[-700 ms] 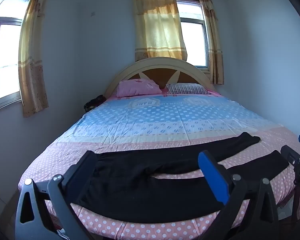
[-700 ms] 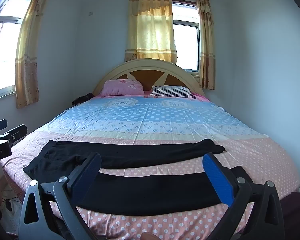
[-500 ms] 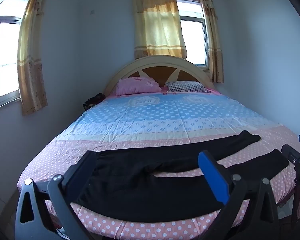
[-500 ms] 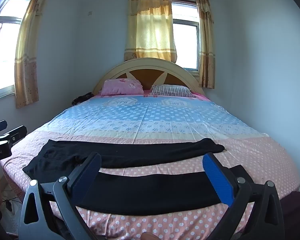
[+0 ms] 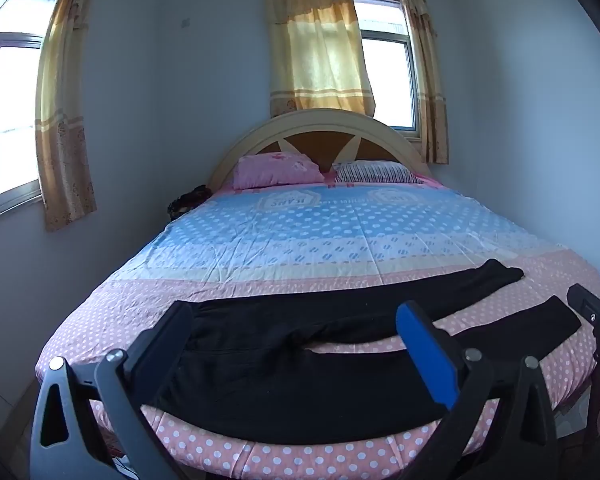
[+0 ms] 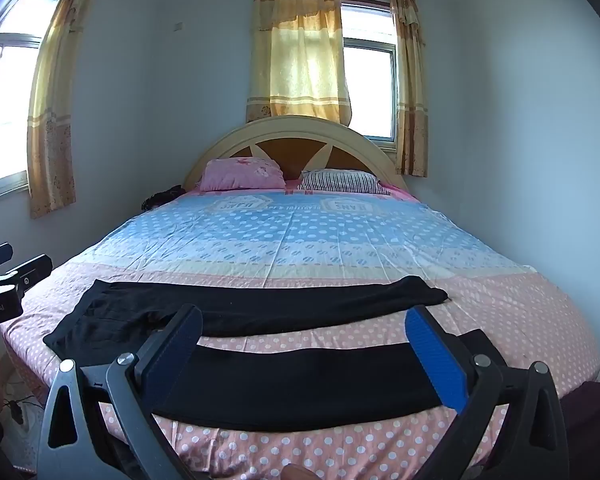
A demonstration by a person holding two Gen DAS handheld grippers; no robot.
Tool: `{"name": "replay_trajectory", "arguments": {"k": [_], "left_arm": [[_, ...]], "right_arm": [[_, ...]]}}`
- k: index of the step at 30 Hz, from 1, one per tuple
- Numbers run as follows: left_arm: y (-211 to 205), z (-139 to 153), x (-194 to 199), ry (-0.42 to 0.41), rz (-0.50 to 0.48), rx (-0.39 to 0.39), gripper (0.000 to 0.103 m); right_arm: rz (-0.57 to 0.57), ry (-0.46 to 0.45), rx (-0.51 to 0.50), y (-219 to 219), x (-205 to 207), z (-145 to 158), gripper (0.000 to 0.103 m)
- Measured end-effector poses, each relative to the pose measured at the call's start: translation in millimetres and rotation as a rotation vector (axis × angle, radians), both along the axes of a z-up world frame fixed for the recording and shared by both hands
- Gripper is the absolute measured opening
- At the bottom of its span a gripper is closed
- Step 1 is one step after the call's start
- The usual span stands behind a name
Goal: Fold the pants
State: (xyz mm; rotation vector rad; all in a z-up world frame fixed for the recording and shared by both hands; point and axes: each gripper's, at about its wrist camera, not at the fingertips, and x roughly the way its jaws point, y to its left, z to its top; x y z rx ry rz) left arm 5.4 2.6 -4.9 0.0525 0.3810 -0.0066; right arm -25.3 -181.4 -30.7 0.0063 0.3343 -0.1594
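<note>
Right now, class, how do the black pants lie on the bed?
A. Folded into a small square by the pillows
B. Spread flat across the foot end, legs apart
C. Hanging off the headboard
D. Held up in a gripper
B: the black pants lie flat across the pink dotted foot of the bed, bedsheet showing between the two legs.

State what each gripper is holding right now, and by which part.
Nothing is held. The left gripper and right gripper are both open above the black pants, which lie spread flat on the bed, untouched.
</note>
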Motion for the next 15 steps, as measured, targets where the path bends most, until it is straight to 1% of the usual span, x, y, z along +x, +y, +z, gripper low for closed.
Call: {"name": "replay_trajectory", "arguments": {"k": [15], "left_arm": [[4.2, -7.3, 4.4, 0.011, 0.0, 0.003, 0.103]], "right_arm": [[-0.003, 0.003, 0.001, -1.7, 0.3, -1.8, 0.102]]}}
